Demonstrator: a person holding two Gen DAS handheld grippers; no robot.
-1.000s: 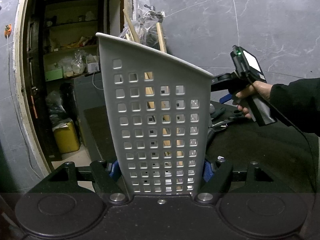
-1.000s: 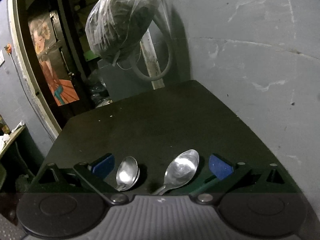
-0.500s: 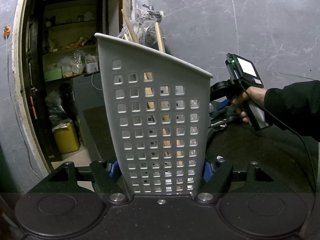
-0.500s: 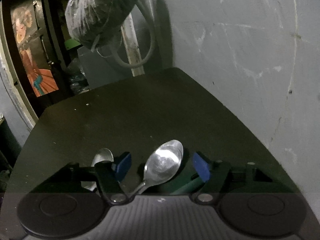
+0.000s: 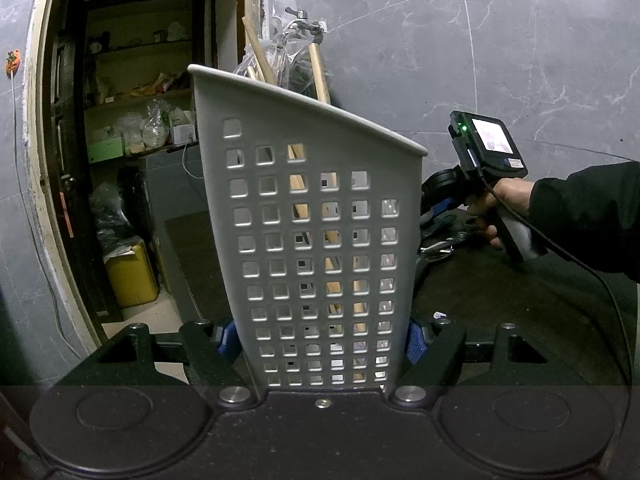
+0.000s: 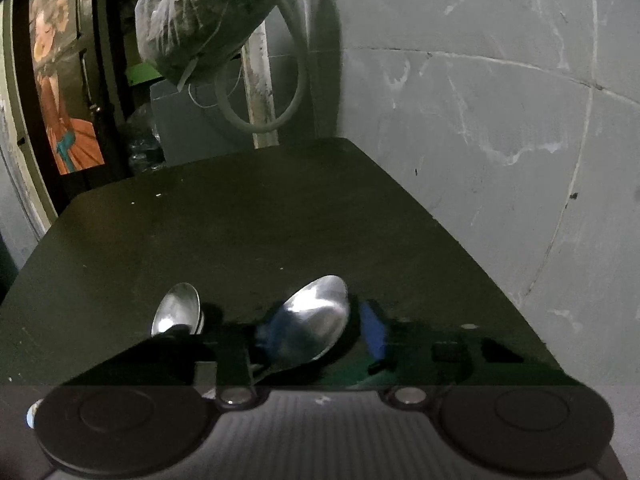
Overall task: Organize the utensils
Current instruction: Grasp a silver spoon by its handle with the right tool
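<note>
Left wrist view: the left gripper (image 5: 322,336) is clenched on a pale grey plastic utensil holder (image 5: 316,240), its blue pads pressed against both lower sides.
Holder: tall, tapering toward the base, with a slanted rolled rim and a grid of square holes; held upright above the edge of the dark matte tabletop (image 5: 500,300).
Seen through the holes: pale wooden sticks (image 5: 298,182) (whether they stand inside the holder or behind it, I cannot tell).
Right hand: a hand (image 5: 494,210) in a black sleeve (image 5: 584,216) grips the pistol handle of the right gripper to the holder's right, its small screen lit.
Right wrist view: the right gripper (image 6: 320,332) is closing, jaws blurred, with the large shiny steel spoon (image 6: 316,326) between the blue pads; contact is not clear.
Large spoon: smooth oval bowl, hollow side up, lying on the tabletop near its front edge.
Small spoon: a smaller steel spoon (image 6: 178,314) lies just to the left, outside the jaws.
Wall: grey marbled tiles (image 5: 500,40) behind the table.
Change since a second ago: both spoons then lay between wide-spread jaws; now only the large one does, and the right gripper sits closer to the holder. The holder has kept its place.
</note>
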